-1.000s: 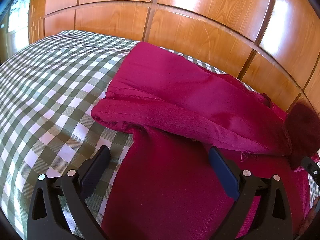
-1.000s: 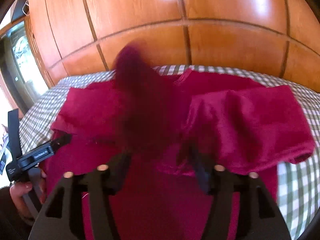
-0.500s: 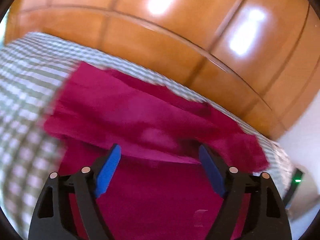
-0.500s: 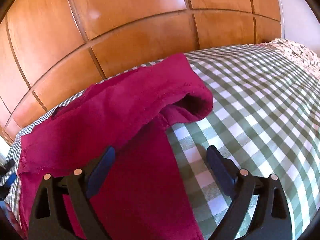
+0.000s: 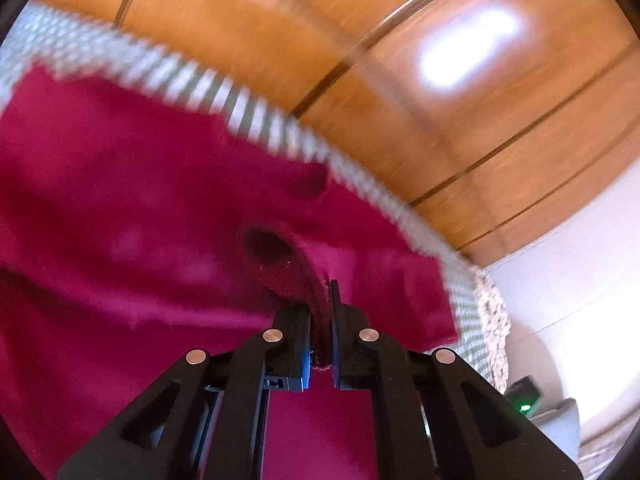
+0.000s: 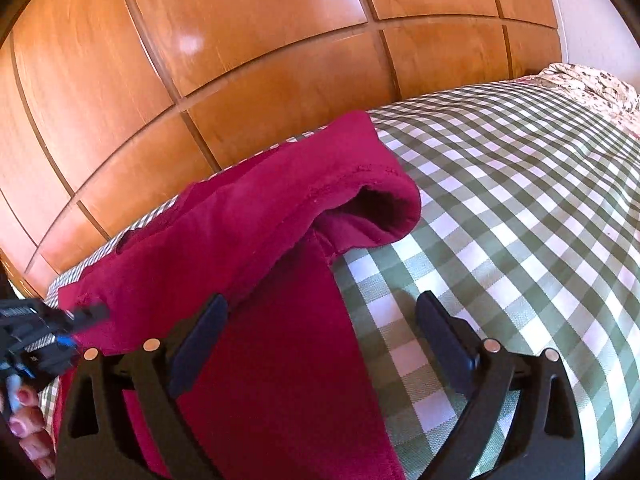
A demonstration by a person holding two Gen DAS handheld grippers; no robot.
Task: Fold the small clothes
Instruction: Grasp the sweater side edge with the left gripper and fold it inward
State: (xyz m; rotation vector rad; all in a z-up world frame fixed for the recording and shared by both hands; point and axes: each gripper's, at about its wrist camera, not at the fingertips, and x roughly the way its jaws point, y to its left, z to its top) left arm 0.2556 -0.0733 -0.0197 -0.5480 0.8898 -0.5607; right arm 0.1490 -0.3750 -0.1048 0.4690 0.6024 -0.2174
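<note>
**Fold partly made, one edge being gripped**

On the left, a ridge of the garment (image 5: 168, 216) is being pinched by the left gripper (image 5: 320, 344); its jaws are drawn almost together, with only a strip of dark red cloth showing between them. In that view the cloth is being seen spread across the checked cover (image 5: 224, 96), its far edge lying near the wooden panels (image 5: 460, 100). The left view is blurred, so finer detail of the fold lines cannot be told there.

Toward the right, the same red piece is being shown lying on the cover (image 6: 520, 200) in the right wrist view, with an upper layer already doubled over the lower one and a rolled, open-ended hem resting at its right corner. The right gripper (image 6: 320, 336) is being held wide open and nothing is being held in it; one finger is placed over the red cloth and the other over the bare checks, so the garment's right edge is being straddled. Whether the fingers are touching the surface cannot be told.

As a judgement, the task is being taken as roughly midway: one fold appears made, while the layers are not yet squared and at least one further fold is being left to do.
</note>
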